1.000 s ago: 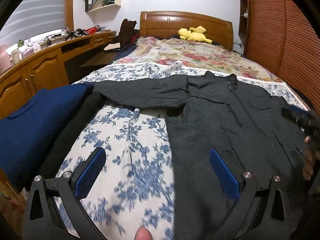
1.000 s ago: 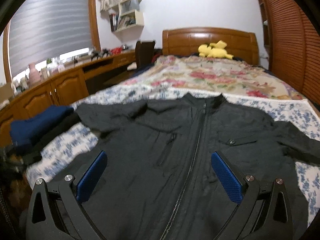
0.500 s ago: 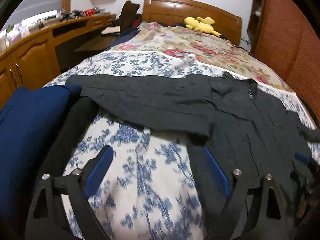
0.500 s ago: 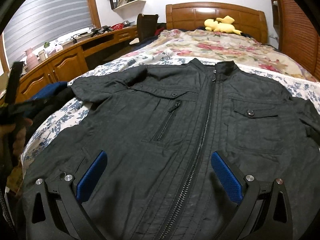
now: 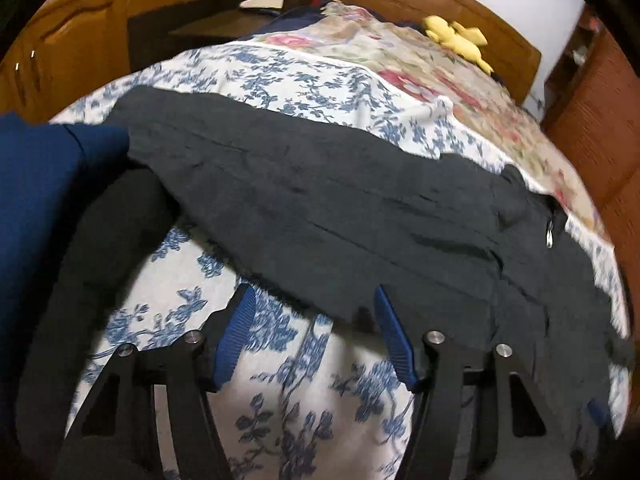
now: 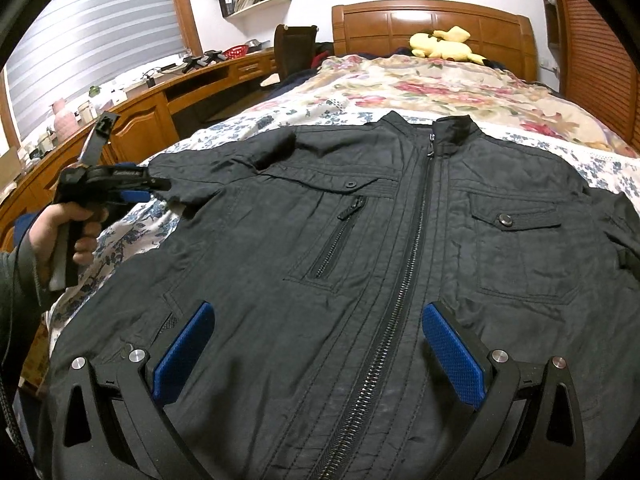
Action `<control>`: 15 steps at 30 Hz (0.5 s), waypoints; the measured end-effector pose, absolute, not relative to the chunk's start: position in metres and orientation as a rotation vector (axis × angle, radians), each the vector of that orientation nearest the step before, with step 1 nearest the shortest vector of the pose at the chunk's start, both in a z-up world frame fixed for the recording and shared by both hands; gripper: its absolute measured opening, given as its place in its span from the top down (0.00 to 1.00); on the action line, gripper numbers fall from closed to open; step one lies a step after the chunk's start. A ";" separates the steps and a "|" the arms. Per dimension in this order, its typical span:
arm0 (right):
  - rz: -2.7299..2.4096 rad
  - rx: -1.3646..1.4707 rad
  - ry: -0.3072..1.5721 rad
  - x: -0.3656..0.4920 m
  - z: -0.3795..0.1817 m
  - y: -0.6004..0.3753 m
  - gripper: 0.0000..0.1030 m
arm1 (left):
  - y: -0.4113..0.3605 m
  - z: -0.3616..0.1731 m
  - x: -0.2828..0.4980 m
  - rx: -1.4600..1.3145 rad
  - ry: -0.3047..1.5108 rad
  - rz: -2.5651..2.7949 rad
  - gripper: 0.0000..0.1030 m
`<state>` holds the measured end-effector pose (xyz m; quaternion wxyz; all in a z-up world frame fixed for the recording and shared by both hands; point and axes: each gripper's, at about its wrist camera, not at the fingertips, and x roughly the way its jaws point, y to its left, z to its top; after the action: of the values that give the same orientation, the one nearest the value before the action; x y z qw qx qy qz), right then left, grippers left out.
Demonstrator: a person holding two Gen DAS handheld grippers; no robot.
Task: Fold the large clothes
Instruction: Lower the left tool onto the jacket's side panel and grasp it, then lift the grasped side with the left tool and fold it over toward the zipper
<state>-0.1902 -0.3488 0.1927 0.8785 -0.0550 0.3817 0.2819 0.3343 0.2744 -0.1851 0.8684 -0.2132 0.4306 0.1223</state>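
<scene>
A black zip-up jacket point(image 6: 360, 240) lies flat and face up on the bed, collar toward the headboard. Its left sleeve point(image 5: 320, 220) stretches out sideways across the blue-flowered sheet point(image 5: 304, 400). My left gripper point(image 5: 312, 296) points down at the sleeve's near edge. Its jaws are closing, with that edge just between the blue pads point(image 5: 236, 332), which do not press on it. In the right wrist view a hand holds the left gripper point(image 6: 158, 188) at the sleeve. My right gripper point(image 6: 318, 312) hangs open over the jacket's lower front, astride the zip, with nothing gripped.
A folded navy garment point(image 5: 36, 200) and a folded black one point(image 5: 80, 280) lie at the bed's left edge beside the sleeve. A yellow plush toy point(image 6: 444, 44) sits by the wooden headboard point(image 6: 432, 20). A wooden desk point(image 6: 160, 112) runs along the left, a slatted wardrobe point(image 6: 600, 40) along the right.
The left gripper has swung across and down to the sleeve's near edge, and its jaws have narrowed. The right gripper has tipped down a little over the jacket front.
</scene>
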 end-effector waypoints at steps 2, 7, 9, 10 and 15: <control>0.588 -0.113 0.797 -0.191 0.192 -0.349 0.00 | 0.278 -0.187 0.338 -0.465 0.906 0.273 0.39; 0.589 -0.113 0.799 -0.191 0.191 -0.348 0.00 | 0.284 -0.197 0.351 -0.507 0.930 0.286 0.54; 0.588 -0.114 0.799 -0.191 0.190 -0.347 0.00 | 0.283 -0.198 0.355 -0.506 0.935 0.289 0.68; 0.587 -0.114 0.799 -0.191 0.190 -0.347 0.00 | 0.284 -0.198 0.357 -0.506 0.935 0.289 0.82; 0.586 -0.110 0.798 -0.191 0.189 -0.347 0.00 | 0.271 -0.183 0.367 -0.437 0.915 0.290 0.99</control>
<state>-0.1907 -0.3469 0.1893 0.8786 -0.0529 0.3826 0.2809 0.3674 0.2708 -0.1829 0.8641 -0.2084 0.4368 0.1382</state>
